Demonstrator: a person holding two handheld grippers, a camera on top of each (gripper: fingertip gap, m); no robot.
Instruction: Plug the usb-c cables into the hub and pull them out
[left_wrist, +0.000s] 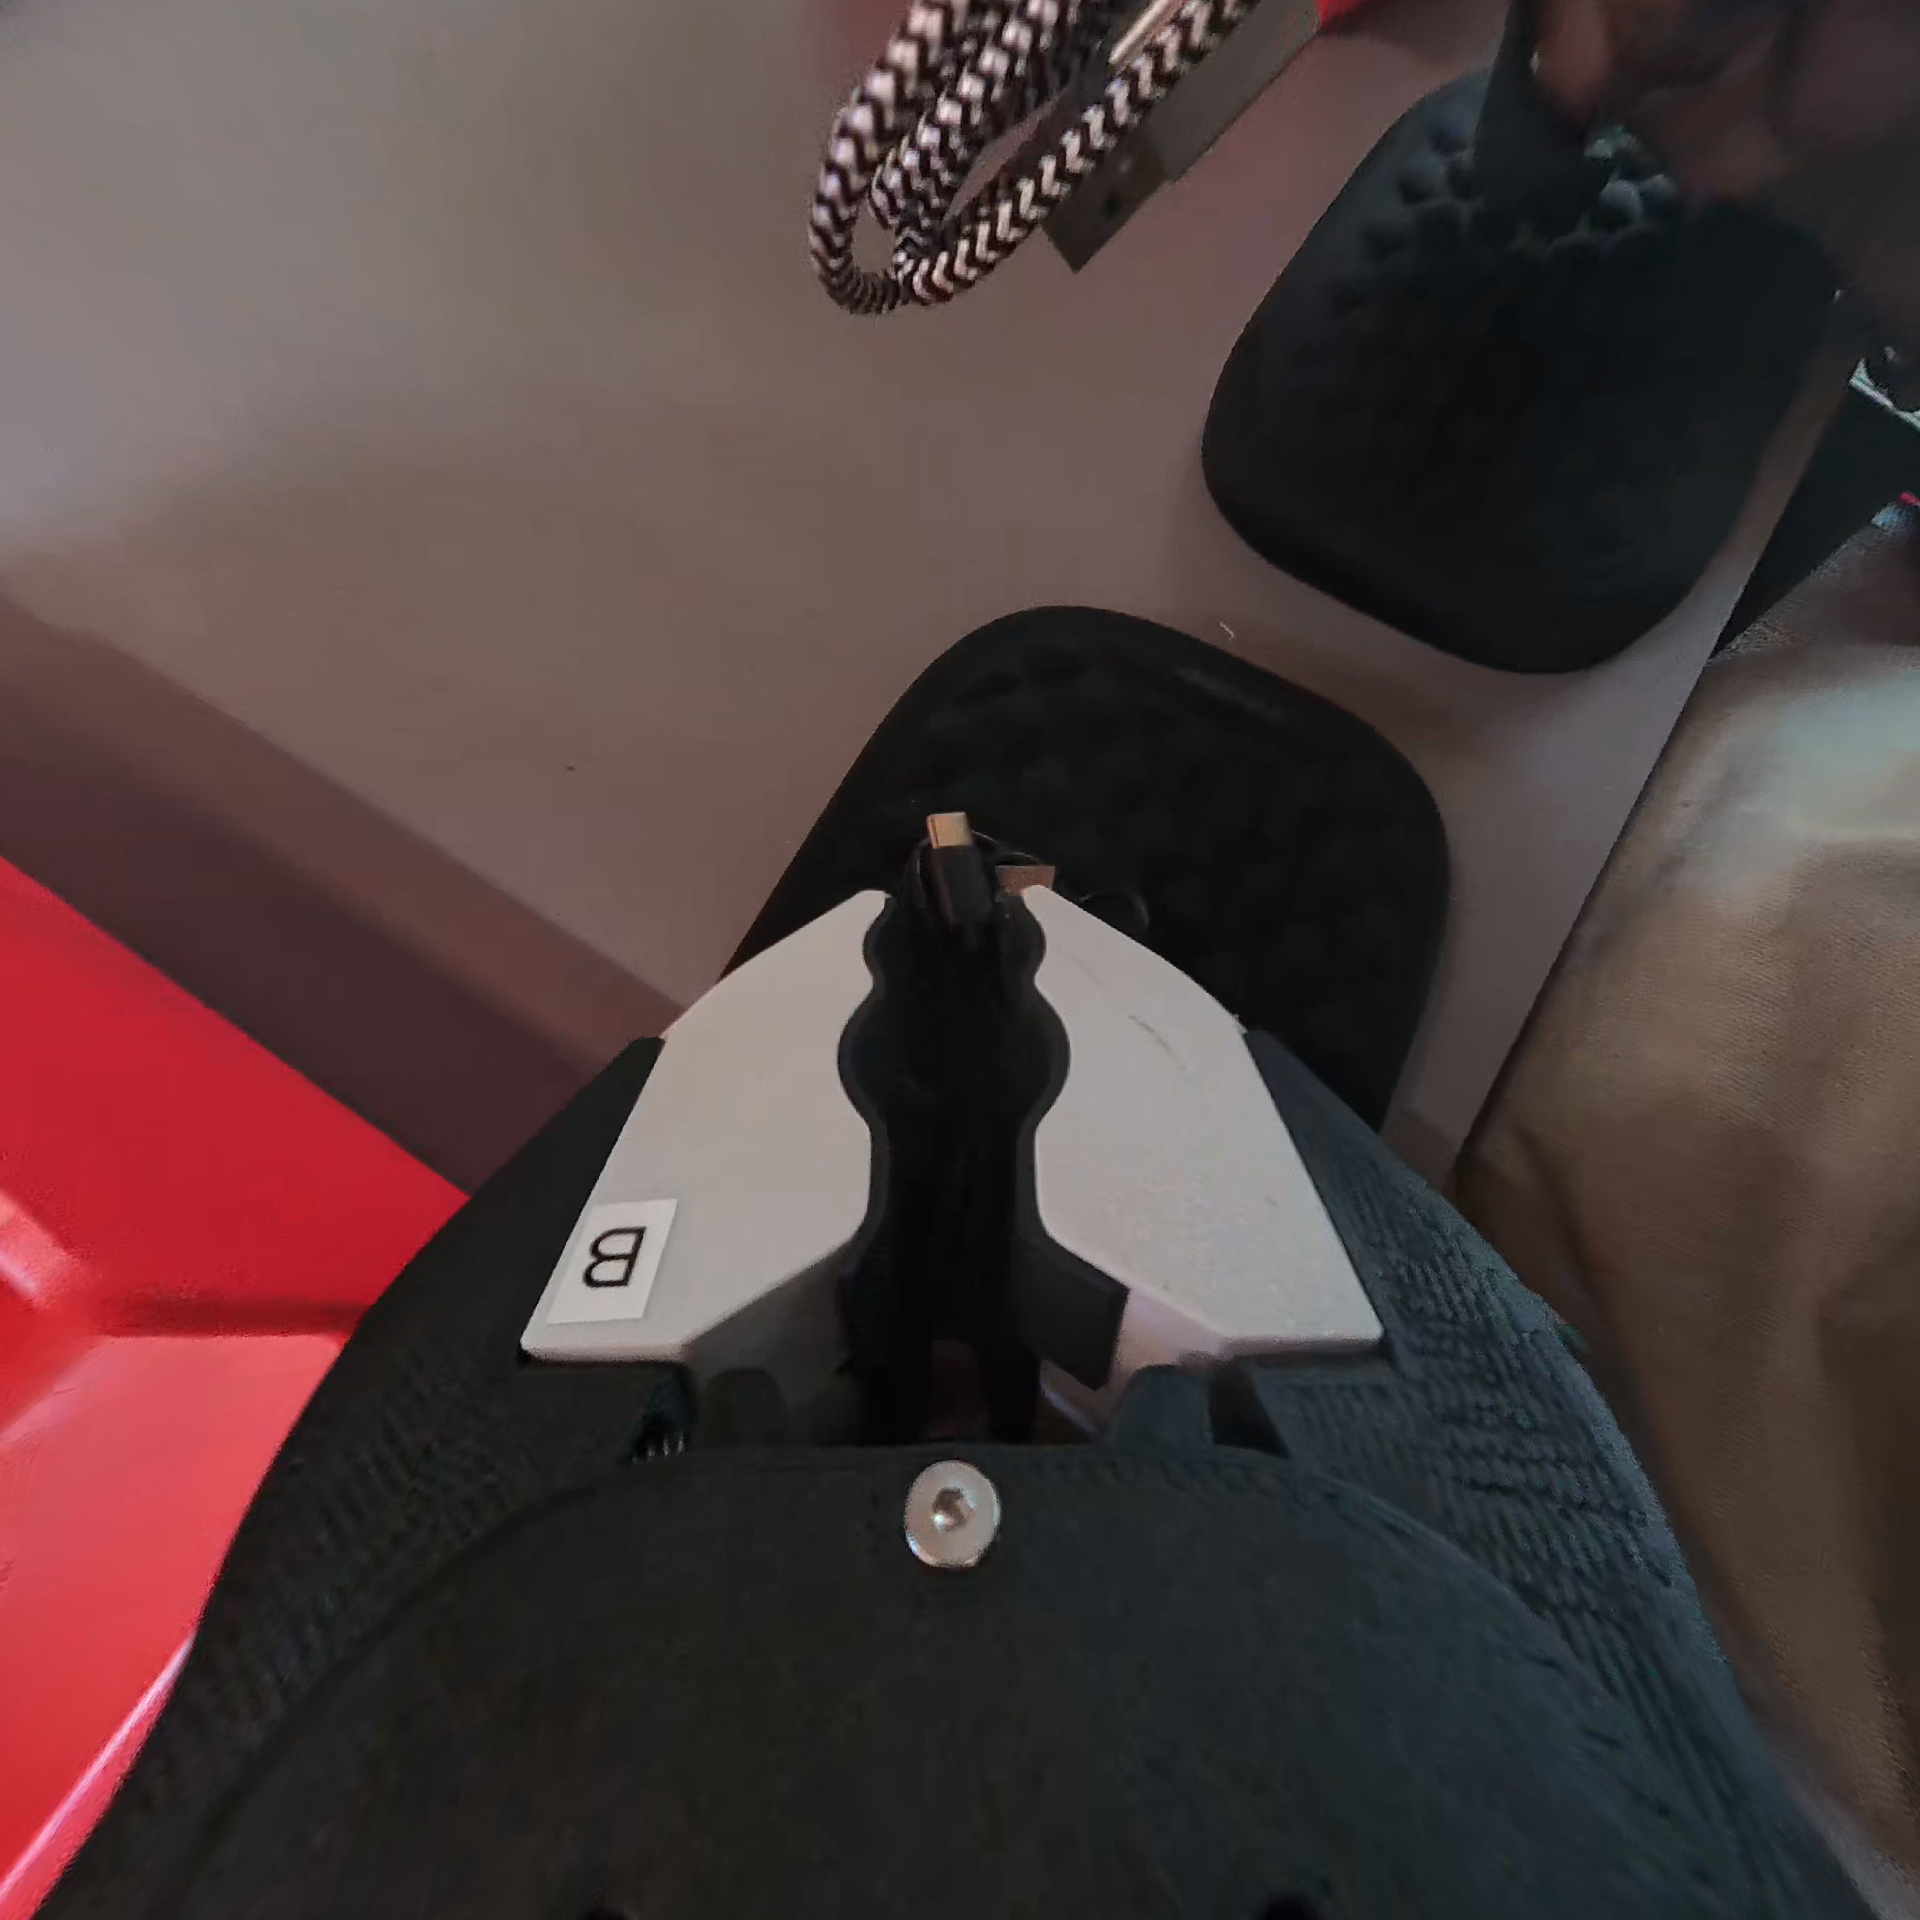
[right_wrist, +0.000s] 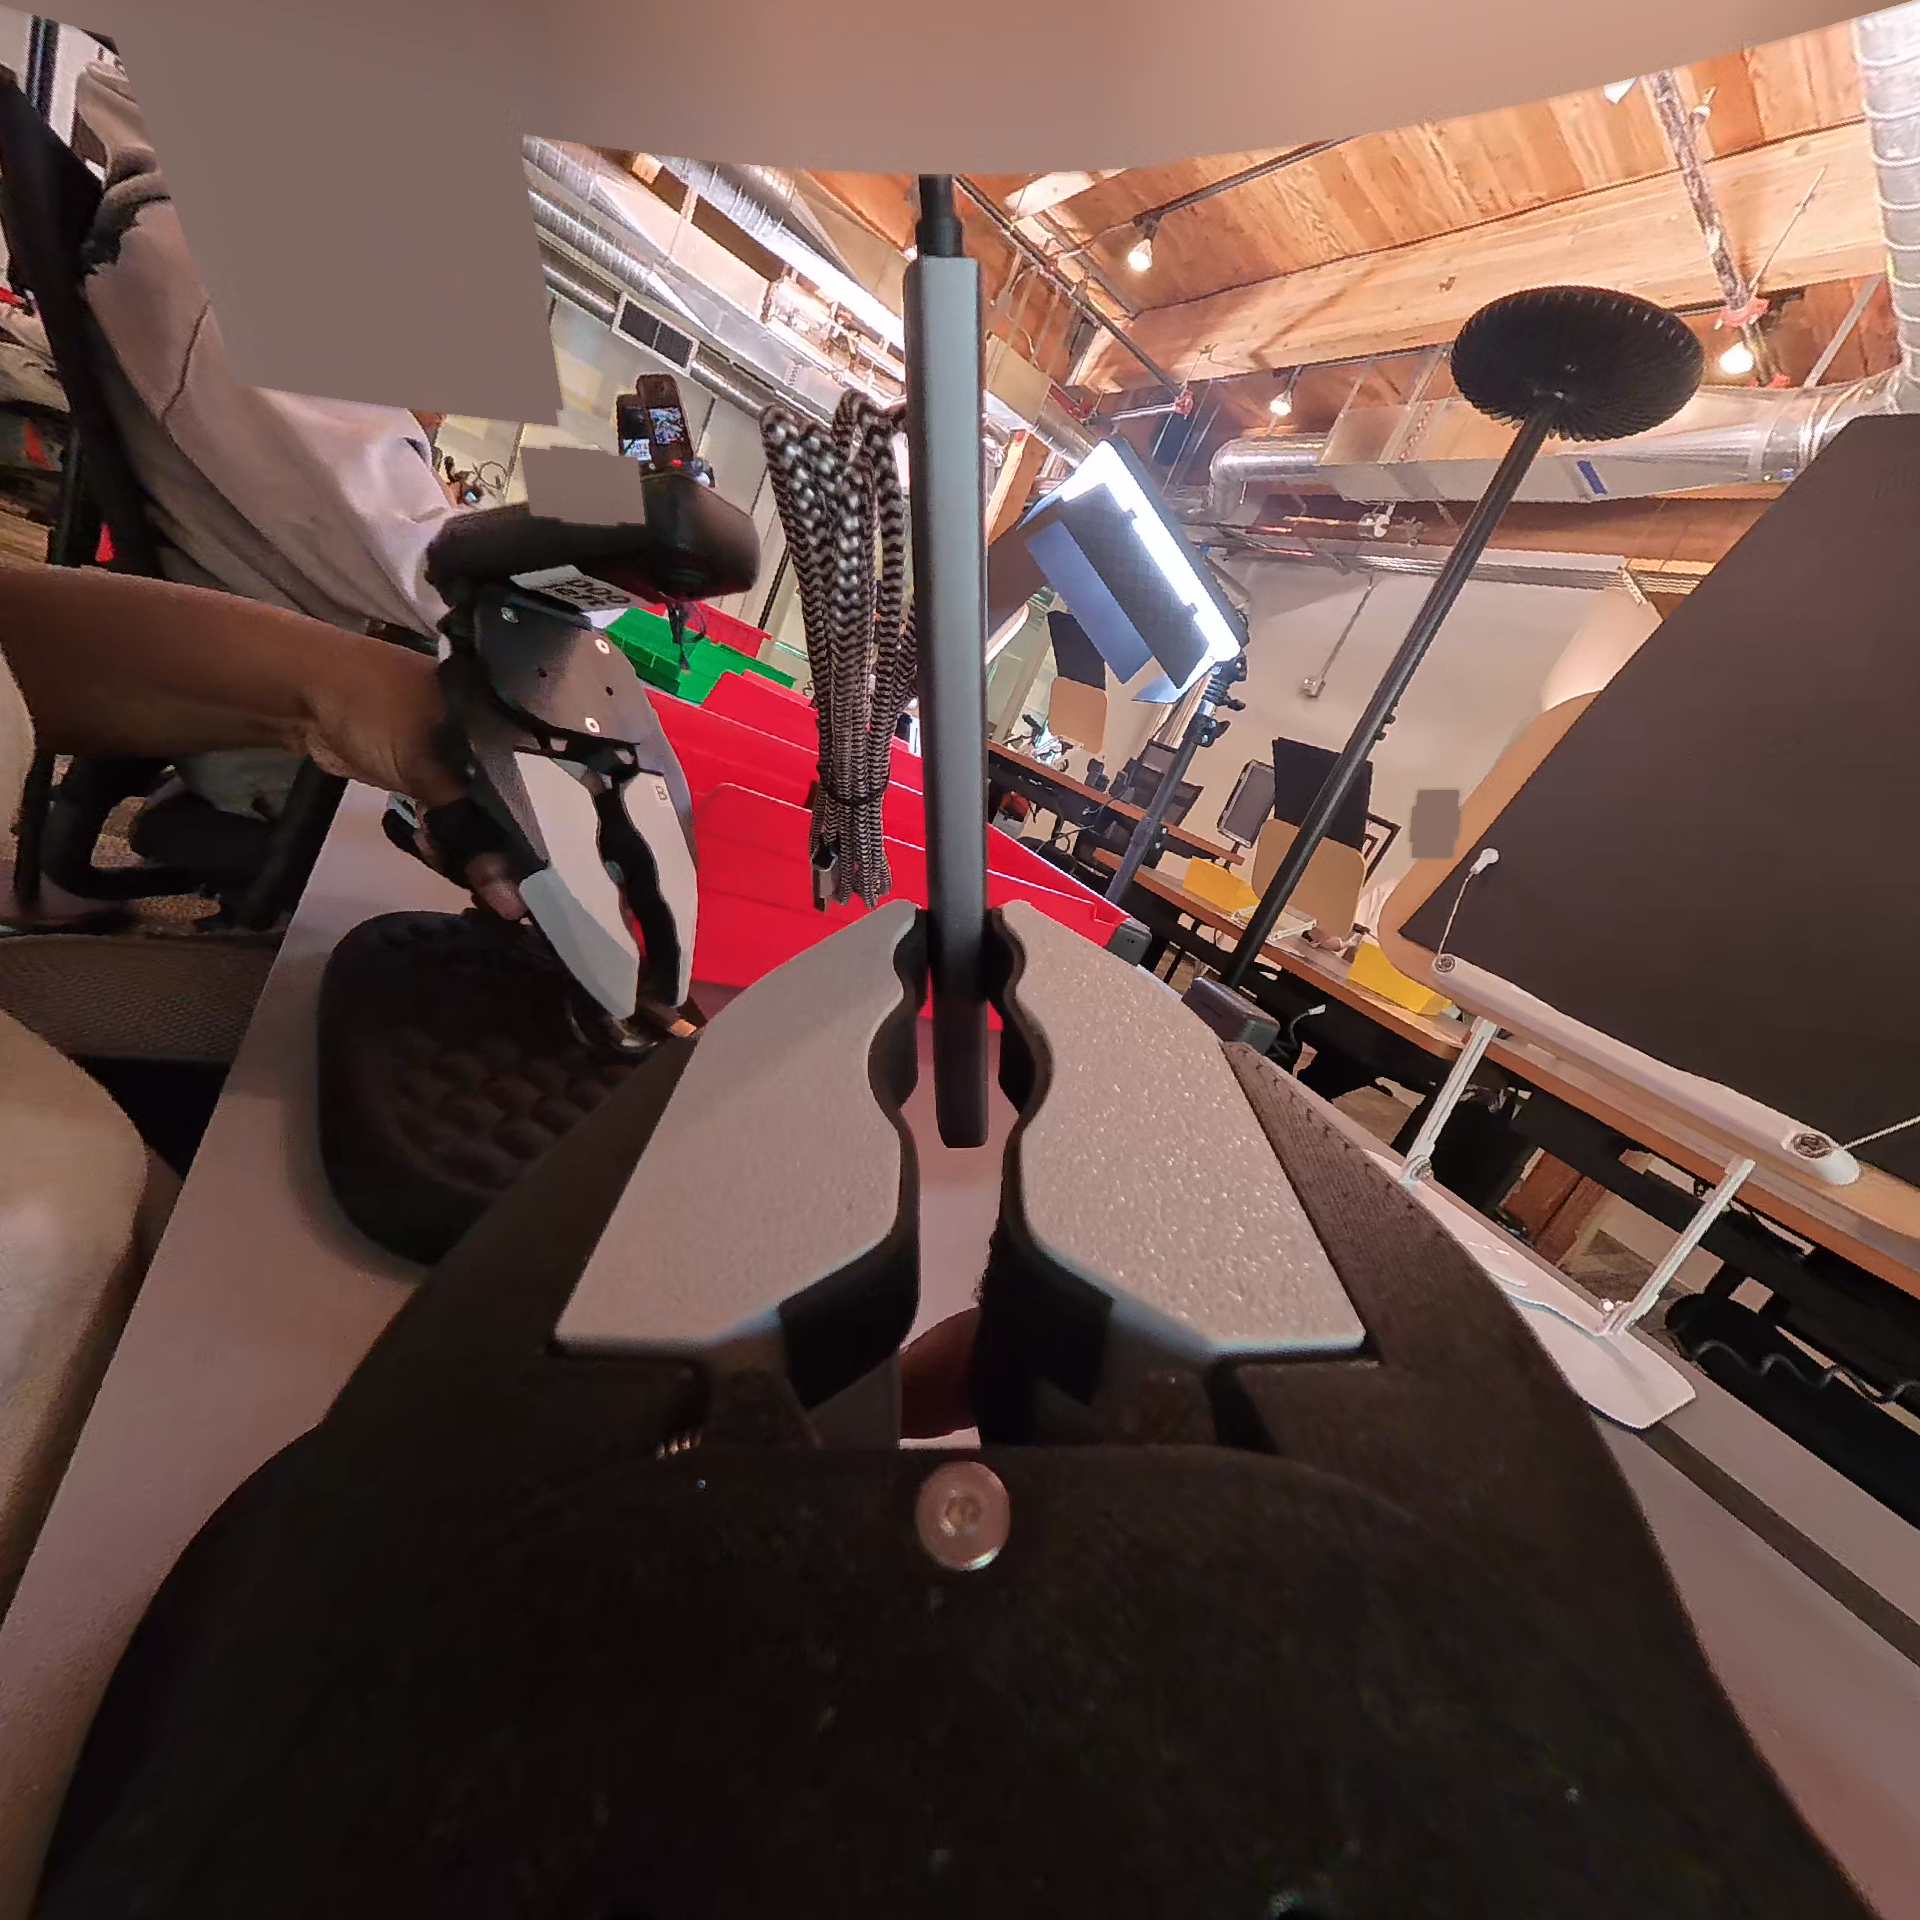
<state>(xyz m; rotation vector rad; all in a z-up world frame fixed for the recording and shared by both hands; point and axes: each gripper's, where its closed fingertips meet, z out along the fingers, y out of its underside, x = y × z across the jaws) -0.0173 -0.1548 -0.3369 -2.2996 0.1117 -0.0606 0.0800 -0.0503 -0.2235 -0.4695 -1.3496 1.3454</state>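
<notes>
I am gripping a thin black usb-c cable (left_wrist: 951, 883) in my left gripper (left_wrist: 961, 914) above a black padded mat (left_wrist: 1247, 790); my right gripper (right_wrist: 961, 966) is clamping the upright slim grey hub (right_wrist: 943, 623), its zigzag braided cable (right_wrist: 857, 644) dangling beside.

I saw strong fisheye bending at both views' edges. The left wrist view was dim, its red bin (left_wrist: 156, 1195) smeared by blur. The right wrist view was brighter, lit by a glaring panel light (right_wrist: 1164, 561) and ceiling spots.
</notes>
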